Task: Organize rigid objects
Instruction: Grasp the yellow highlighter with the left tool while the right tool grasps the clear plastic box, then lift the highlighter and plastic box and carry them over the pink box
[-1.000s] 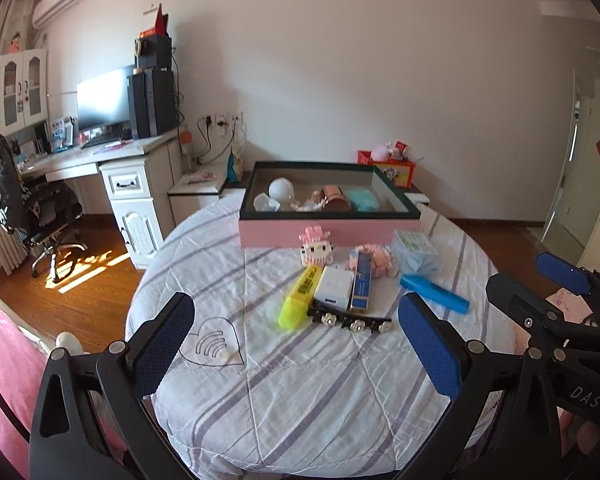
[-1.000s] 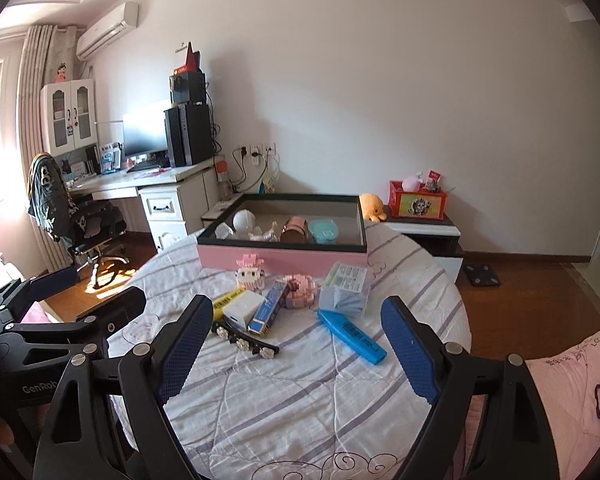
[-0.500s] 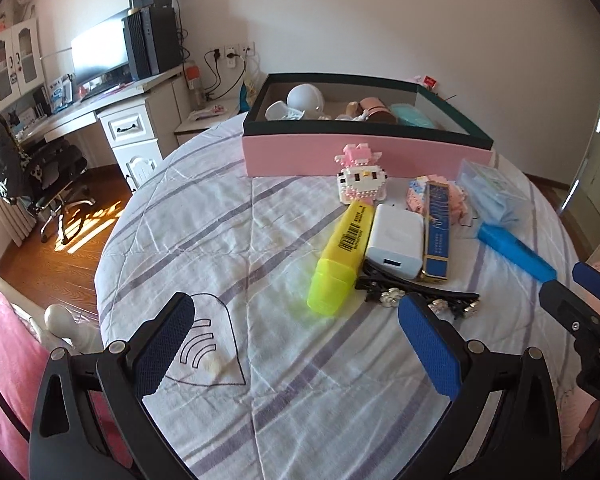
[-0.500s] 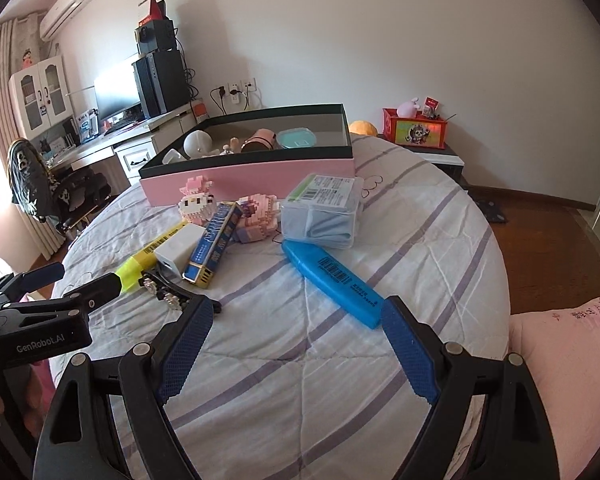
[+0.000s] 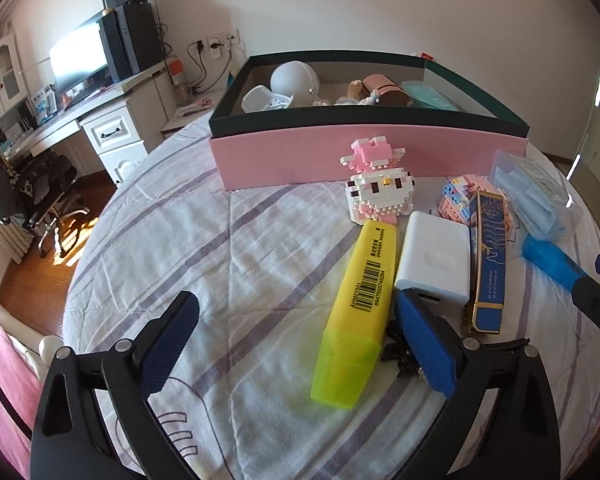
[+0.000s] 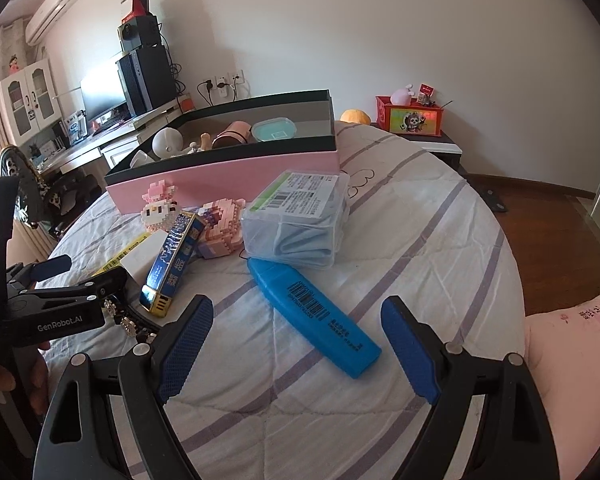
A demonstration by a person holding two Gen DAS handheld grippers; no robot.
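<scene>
A yellow highlighter (image 5: 360, 308) lies on the striped round table (image 5: 228, 264), its cap end between the fingers of my left gripper (image 5: 298, 344). The jaws are closing but the pads do not touch it, and the right pad is close to its side. In the right wrist view a blue highlighter (image 6: 312, 312) lies between the wide-open fingers of my right gripper (image 6: 298, 354), untouched. The left gripper (image 6: 82, 274) shows at the left edge there. Behind stands a pink box (image 5: 364, 152) with a dark rim, holding several items.
Beside the yellow highlighter lie a white charger (image 5: 434, 256), a blue-and-gold box (image 5: 488, 256), a black hair clip (image 5: 404, 356), a brick cat figure (image 5: 380, 188), a pink brick figure (image 6: 222, 228) and a mask pack (image 6: 300, 216). A desk (image 5: 100, 120) and a chair (image 5: 32, 184) stand left.
Both grippers came down and forward toward the table, so the objects loom larger. The left jaws have narrowed a little around the yellow highlighter's cap end. The right jaws kept their width.
</scene>
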